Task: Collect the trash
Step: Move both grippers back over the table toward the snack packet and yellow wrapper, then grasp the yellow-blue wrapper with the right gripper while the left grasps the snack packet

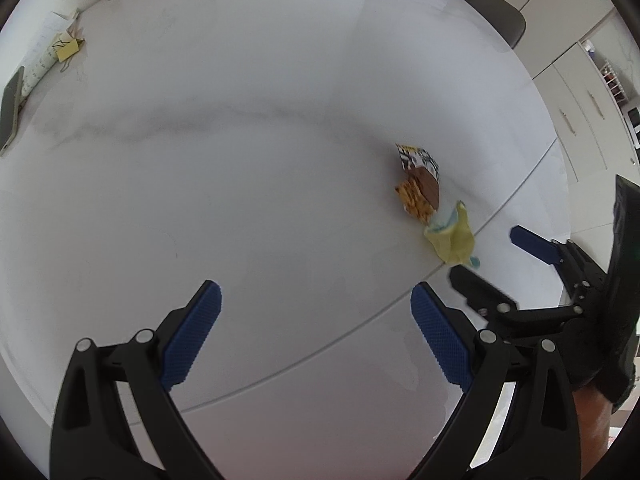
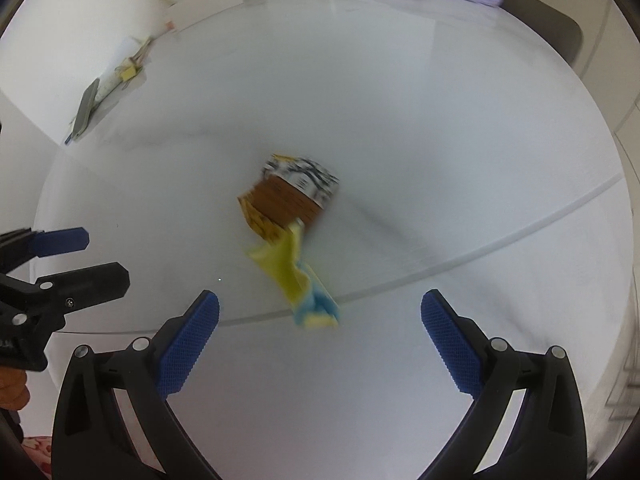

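On a white marbled tabletop [image 1: 248, 168], two hand-held claws close in on a small heap of litter. At far left a phone [image 1: 11, 108] and a scrap of yellow notepaper [image 1: 67, 49] lie against the wall, well apart from the action and by the look of it not part of the job.

The left claw [image 1: 316, 336] hangs spread wide over bare tabletop, pinching nothing, with the litter off to its right.

The trash sits near the middle of the tabletop beside a curved seam [image 1: 360, 324]: a brown snack wrapper [image 2: 292, 196] with a black-and-white printed end, touching a crumpled yellow-and-blue wrapper [image 2: 298, 280] that lies nearer the claws and reaches the seam.

The right claw [image 2: 320, 344] is also spread wide and empty, its blue pads [image 2: 188, 344] flanking the yellow-and-blue wrapper, which lies just ahead of the tips. The right wrist view is blurred, so the wrapper's edges are hard to read.

The risks, judged from here: both wrappers look light and thin, so a claw closing too high may skim over them or nudge them along the smooth tabletop. Because the two pieces touch, a pinch on the yellow one could drag the brown one partway and drop it. The claws are also near each other, and both reaching for the same heap could knock tips.
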Available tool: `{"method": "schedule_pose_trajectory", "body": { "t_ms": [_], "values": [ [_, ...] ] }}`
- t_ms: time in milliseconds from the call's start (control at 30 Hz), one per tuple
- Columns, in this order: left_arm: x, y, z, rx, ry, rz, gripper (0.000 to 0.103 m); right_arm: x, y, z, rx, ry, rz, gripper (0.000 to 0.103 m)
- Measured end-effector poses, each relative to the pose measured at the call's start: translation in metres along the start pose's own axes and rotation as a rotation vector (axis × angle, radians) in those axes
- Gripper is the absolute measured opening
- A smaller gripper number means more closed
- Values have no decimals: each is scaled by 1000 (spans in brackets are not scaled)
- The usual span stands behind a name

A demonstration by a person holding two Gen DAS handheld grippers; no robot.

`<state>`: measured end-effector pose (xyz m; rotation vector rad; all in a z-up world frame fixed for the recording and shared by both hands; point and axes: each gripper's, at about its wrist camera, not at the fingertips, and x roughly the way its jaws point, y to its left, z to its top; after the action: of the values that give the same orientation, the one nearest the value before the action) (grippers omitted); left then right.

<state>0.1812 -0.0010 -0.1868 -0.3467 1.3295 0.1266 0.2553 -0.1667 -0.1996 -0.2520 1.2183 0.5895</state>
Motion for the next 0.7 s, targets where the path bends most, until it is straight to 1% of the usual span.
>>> {"method": "schedule_pose_trajectory", "body": {
  "t_ms": [33,100,133,167,200,233,267,367,533,633,667,700],
  "values": [
    [2,0,3,1,0,-4,91,2,2,1,-10,0,-1,100],
    [6,-1,9,7,-2,-9,91,7,7,5,-32,-2,2,86],
    [7,-3,12,14,-6,-12,91,9,8,5,-42,4,6,72],
    [9,-5,15,20,-7,-14,91,11,8,5,-46,16,11,65],
    [10,-7,17,28,-8,-15,91,13,7,5,-43,28,16,50],
    [12,-9,20,36,-10,-16,91,14,5,5,-36,40,21,37],
    [14,-14,23,47,-13,-18,91,15,4,4,-30,48,25,29],
    [19,-26,31,83,-16,-35,91,10,-3,0,-5,48,32,26],
    [35,-59,42,165,-16,-68,91,-8,-21,-10,59,32,40,26],
    [46,-78,51,223,-30,-60,91,-24,-37,-23,103,18,27,26],
    [52,-85,55,241,-32,-57,89,-29,-42,-27,121,12,25,26],
    [58,-92,58,258,-30,-53,82,-33,-47,-31,136,8,24,26]
  ]
}}
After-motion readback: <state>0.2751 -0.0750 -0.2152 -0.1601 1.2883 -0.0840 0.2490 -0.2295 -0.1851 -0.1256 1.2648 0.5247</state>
